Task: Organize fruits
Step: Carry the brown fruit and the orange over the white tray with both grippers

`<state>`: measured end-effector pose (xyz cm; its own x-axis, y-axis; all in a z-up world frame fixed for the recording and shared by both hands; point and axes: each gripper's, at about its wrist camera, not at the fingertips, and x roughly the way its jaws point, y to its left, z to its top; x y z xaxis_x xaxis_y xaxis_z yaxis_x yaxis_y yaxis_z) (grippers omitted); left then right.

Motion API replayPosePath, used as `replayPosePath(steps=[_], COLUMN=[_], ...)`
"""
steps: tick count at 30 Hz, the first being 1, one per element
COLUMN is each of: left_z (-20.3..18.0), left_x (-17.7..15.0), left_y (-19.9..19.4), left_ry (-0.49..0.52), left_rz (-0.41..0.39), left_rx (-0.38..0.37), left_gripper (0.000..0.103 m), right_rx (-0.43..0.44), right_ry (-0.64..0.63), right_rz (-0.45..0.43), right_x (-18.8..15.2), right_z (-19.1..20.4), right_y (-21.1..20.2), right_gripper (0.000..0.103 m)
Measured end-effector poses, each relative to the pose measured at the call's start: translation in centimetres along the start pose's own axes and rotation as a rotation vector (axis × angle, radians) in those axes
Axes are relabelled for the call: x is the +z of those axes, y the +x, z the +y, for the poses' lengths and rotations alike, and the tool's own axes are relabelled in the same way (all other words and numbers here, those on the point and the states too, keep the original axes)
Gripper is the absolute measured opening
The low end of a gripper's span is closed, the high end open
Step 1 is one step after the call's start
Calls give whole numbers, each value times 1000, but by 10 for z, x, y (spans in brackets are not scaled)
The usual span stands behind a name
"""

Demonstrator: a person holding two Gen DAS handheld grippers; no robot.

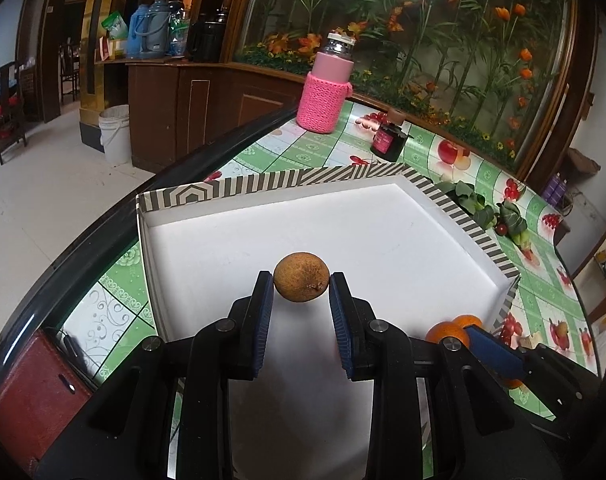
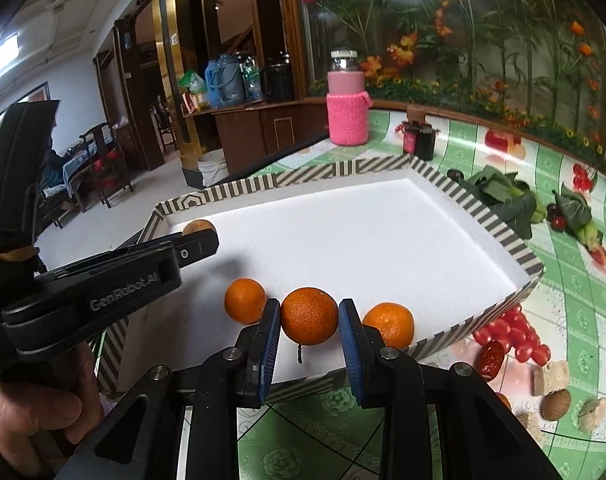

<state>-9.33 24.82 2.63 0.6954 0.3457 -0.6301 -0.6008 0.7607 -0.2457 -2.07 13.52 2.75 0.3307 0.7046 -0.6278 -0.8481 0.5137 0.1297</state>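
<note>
A round brown fruit (image 1: 301,277) is pinched between the blue pads of my left gripper (image 1: 301,285), over the near left part of the white tray (image 1: 263,184). The right wrist view shows that fruit (image 2: 197,225) at the tip of the left gripper (image 2: 207,237). My right gripper (image 2: 310,322) is shut on an orange (image 2: 310,315) above the tray's near edge (image 2: 443,346). Two more oranges (image 2: 245,300) (image 2: 389,325) lie in the tray on either side of it. In the left wrist view the right gripper (image 1: 465,327) shows beside the oranges (image 1: 447,332).
A pink-sleeved bottle (image 2: 348,120) and a dark jar (image 2: 421,140) stand behind the tray. Leafy greens (image 2: 503,196) and a cherry (image 2: 558,222) lie to its right. A brown nut (image 2: 556,404) lies near the front right. The table's black edge (image 1: 103,236) runs along the left. A hand (image 2: 31,412) holds the left gripper.
</note>
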Motion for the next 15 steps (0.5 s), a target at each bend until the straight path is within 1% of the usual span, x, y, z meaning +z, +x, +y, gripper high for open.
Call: replayPosePath(steps=[4,15], left_z=[0,-1], left_x=[0,-1], left_y=[0,0], left_ry=[-1,-1], left_rz=[1,3], left_rx=[0,-2], left_gripper=[28,28], right_rx=[9,-7], right_ry=[18,4], right_rz=[12,25], right_x=[0,0], right_z=[-4,-1], right_y=[1,2], right_gripper=[29,29])
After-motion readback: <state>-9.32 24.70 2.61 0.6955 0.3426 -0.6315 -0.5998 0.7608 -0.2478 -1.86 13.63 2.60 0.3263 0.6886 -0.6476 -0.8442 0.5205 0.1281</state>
